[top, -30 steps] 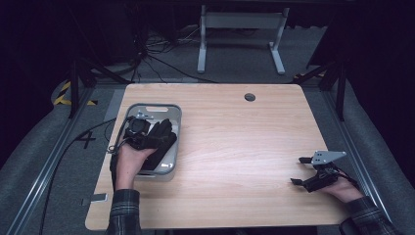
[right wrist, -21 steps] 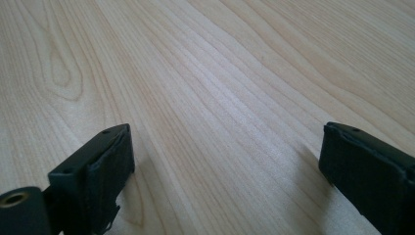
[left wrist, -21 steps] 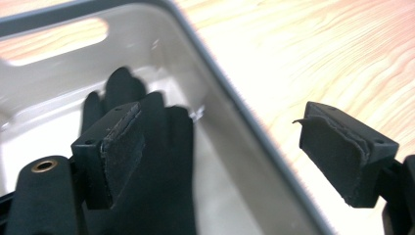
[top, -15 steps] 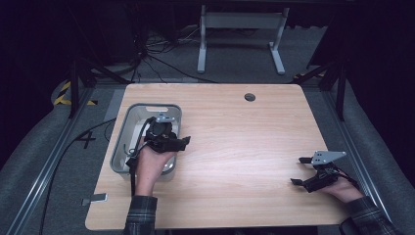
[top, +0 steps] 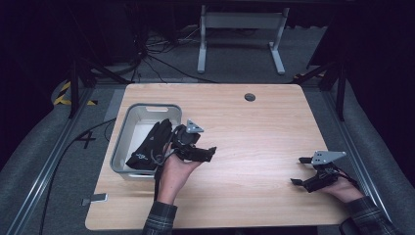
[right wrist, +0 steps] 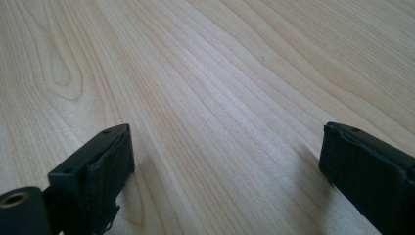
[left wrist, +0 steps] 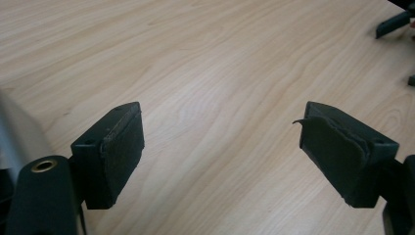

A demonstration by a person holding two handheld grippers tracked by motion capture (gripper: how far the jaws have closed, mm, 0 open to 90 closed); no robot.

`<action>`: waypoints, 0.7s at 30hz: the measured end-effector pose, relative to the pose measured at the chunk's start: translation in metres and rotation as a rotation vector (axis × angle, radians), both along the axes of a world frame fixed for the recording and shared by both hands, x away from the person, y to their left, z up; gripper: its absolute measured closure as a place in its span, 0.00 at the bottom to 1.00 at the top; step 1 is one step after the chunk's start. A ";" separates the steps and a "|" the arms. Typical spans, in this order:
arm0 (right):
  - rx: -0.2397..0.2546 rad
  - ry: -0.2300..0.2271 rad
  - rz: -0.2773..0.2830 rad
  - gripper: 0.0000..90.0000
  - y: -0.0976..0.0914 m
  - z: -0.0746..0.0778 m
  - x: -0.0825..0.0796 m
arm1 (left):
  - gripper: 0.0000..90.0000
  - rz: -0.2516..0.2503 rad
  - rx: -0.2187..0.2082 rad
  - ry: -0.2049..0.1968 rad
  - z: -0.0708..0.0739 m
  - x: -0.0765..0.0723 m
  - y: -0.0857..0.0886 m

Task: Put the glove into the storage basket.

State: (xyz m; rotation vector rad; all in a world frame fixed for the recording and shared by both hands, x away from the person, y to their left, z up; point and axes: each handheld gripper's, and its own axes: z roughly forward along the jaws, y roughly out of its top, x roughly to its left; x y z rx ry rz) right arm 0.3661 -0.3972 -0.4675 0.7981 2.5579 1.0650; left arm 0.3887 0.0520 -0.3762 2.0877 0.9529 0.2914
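Observation:
A black fabric piece lies bunched in the grey metal tray at the table's left. Just right of the tray, my left gripper is held above the wooden table and points right. Its jaws stand wide apart in the left gripper view, with bare wood between them. My right gripper rests low near the table's right front and points left. It is open and empty in the right gripper view.
A round cable hole sits near the table's far edge. A corner of the tray shows at the left of the left gripper view, and the right gripper's jaw tips at its top right. A white desk frame stands on the floor behind.
The left hand has carried its gripper rightward, from over the tray out above the bare table. The black fabric stays in the tray. The right gripper has not moved.

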 end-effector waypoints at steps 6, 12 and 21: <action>0.000 0.001 0.001 0.07 0.000 0.000 0.000 | 0.19 -0.052 0.007 0.003 -0.015 -0.011 -0.027; -0.001 0.002 0.003 0.06 0.000 0.000 0.000 | 0.19 -0.101 0.034 0.012 -0.041 -0.024 -0.049; -0.002 0.002 0.006 0.06 0.000 0.000 0.000 | 0.16 -0.161 0.095 0.031 -0.073 -0.034 -0.069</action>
